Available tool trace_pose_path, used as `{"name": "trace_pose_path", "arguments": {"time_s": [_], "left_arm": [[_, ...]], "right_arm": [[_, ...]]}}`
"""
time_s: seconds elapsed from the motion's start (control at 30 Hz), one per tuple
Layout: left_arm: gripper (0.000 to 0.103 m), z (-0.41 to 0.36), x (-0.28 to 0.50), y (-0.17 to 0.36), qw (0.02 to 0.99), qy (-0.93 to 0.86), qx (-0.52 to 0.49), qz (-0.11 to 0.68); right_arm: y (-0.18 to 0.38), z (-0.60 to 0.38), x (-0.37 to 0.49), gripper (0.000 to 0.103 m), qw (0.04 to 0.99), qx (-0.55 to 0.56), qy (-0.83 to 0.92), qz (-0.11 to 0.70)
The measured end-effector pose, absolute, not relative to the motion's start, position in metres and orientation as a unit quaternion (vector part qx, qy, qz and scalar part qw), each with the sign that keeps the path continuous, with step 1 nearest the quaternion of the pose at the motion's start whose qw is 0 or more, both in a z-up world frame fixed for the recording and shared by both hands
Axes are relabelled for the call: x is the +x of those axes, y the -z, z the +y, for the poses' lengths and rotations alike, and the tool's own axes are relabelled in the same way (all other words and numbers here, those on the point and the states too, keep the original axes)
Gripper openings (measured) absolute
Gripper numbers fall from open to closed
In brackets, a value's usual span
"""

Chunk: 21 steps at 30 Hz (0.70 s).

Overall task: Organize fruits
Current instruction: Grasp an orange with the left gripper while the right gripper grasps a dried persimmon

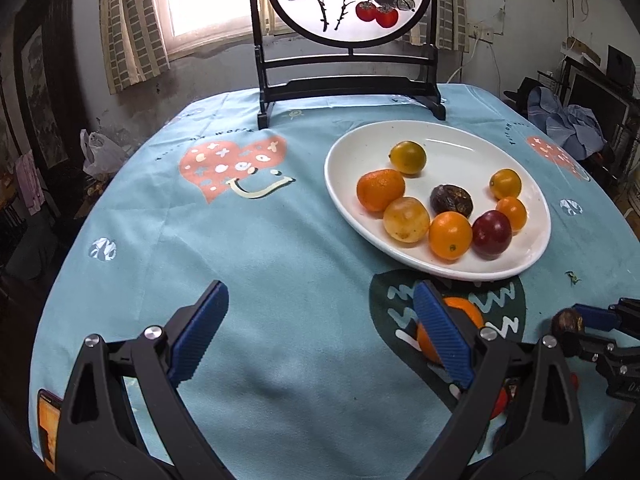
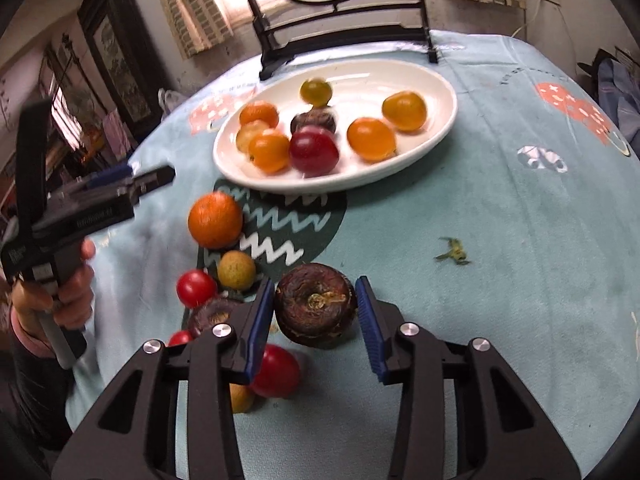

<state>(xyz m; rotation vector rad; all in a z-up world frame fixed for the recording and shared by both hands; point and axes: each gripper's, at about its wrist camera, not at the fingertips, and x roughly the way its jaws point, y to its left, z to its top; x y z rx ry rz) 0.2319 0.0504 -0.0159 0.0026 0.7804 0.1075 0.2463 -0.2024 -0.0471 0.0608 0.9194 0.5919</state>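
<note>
A white oval plate (image 1: 532, 200) (image 2: 440, 120) holds several fruits: oranges, yellow ones, a red one (image 2: 314, 151) and a dark brown one (image 1: 451, 199). My right gripper (image 2: 316, 312) is shut on a dark brown wrinkled fruit (image 2: 315, 304) and holds it above the cloth; it also shows in the left wrist view (image 1: 567, 322). My left gripper (image 1: 320, 332) is open and empty, low over the cloth, with an orange (image 1: 464, 312) (image 2: 215, 220) just behind its right finger. Loose fruits lie at the near left: a yellow one (image 2: 237, 270), red ones (image 2: 196, 288) (image 2: 276, 372) and a dark one (image 2: 212, 314).
A blue patterned tablecloth (image 1: 280, 240) covers the round table. A black-framed round screen on a stand (image 1: 348, 60) rises at the far edge behind the plate. A small green stem scrap (image 2: 452, 254) lies right of the loose fruits. An orange card (image 1: 48, 424) sits at the near left edge.
</note>
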Motion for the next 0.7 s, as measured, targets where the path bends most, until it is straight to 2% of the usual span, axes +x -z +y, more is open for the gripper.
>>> {"name": "trace_pose_path", "arguments": {"time_s": [0.2, 0.4, 0.47, 0.53, 0.6, 0.7], "left_arm": [[0.095, 0.041, 0.232, 0.022, 0.913, 0.020, -0.024, 0.407], [0.093, 0.019, 0.229, 0.027, 0.913, 0.056, 0.005, 0.404], [0.087, 0.010, 0.229, 0.030, 0.912, 0.067, 0.023, 0.403], [0.073, 0.002, 0.229, 0.034, 0.909, 0.078, 0.037, 0.407], [0.067, -0.002, 0.231, 0.038, 0.905, 0.086, 0.043, 0.415], [0.065, -0.004, 0.234, 0.043, 0.901, 0.093, 0.041, 0.422]], "right_arm": [[0.048, -0.208, 0.249, 0.042, 0.855, 0.041, -0.269, 0.442], [0.046, -0.208, 0.247, 0.042, 0.856, 0.038, -0.273, 0.437], [0.046, -0.207, 0.247, 0.042, 0.856, 0.038, -0.273, 0.438], [0.046, -0.207, 0.246, 0.042, 0.856, 0.036, -0.273, 0.437], [0.045, -0.207, 0.246, 0.042, 0.857, 0.035, -0.272, 0.436], [0.044, -0.208, 0.246, 0.042, 0.858, 0.036, -0.272, 0.435]]}}
